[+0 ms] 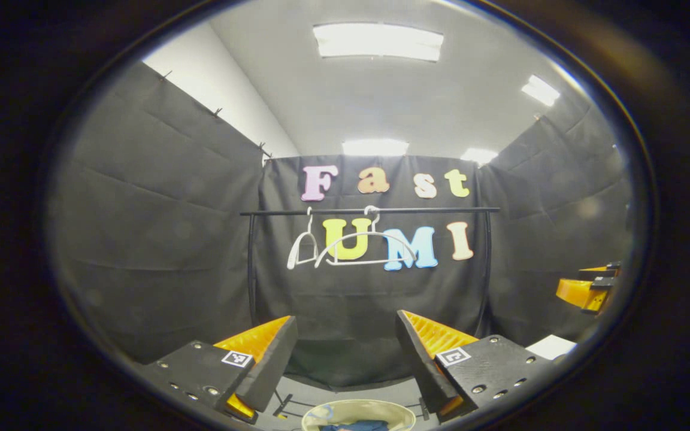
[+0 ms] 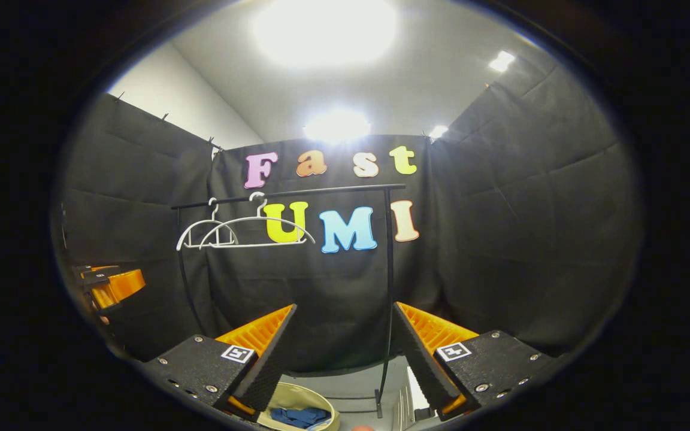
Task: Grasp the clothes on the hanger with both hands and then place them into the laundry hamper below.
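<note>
Two bare white hangers (image 1: 364,250) (image 2: 255,232) hang on the black clothes rail (image 1: 369,211) (image 2: 288,194). Blue clothes (image 2: 300,416) (image 1: 354,425) lie inside the pale round laundry hamper (image 2: 315,400) (image 1: 381,410) on the floor below. My left gripper (image 1: 345,326) stands open, nothing between its fingers, above the hamper. My right gripper (image 2: 343,317) is open too and holds nothing, with the hamper below and to its left. In the left gripper view the right gripper (image 1: 587,287) shows at the far right edge; in the right gripper view the left gripper (image 2: 108,284) shows at the far left edge.
The rail's black uprights (image 2: 388,299) (image 1: 251,269) stand on feet on the grey floor (image 2: 357,395) close to the hamper. Black cloth walls close the booth on three sides. A white patch (image 1: 551,346) lies low at the right in the left gripper view.
</note>
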Motion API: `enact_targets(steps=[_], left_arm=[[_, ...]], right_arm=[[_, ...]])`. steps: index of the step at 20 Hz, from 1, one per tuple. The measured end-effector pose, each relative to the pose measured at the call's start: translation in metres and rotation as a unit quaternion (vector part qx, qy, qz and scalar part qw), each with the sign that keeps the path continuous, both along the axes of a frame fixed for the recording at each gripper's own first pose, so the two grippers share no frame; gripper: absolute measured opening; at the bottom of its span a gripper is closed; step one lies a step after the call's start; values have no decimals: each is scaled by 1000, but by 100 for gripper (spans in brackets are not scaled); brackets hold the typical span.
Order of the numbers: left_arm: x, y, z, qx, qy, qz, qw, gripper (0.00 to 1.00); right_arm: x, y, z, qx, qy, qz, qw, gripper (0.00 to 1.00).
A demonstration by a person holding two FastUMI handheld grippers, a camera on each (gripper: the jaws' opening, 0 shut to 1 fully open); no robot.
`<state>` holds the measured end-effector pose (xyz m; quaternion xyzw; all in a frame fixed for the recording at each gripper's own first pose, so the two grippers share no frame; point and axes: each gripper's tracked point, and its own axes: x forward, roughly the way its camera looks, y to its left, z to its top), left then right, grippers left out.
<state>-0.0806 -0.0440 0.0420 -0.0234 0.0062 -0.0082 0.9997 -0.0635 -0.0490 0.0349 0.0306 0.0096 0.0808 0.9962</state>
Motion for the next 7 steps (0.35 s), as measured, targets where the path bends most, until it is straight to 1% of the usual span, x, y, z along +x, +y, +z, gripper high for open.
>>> enact_targets(steps=[4, 7], left_arm=[[-3, 1, -2, 10, -7, -2, 1000, 94], [-3, -1, -5, 9, -9, -6, 1000, 94]], right_arm=[[-2, 2, 2, -6, -9, 1, 1000, 94], [-2, 0, 2, -9, -13, -3, 1000, 94]])
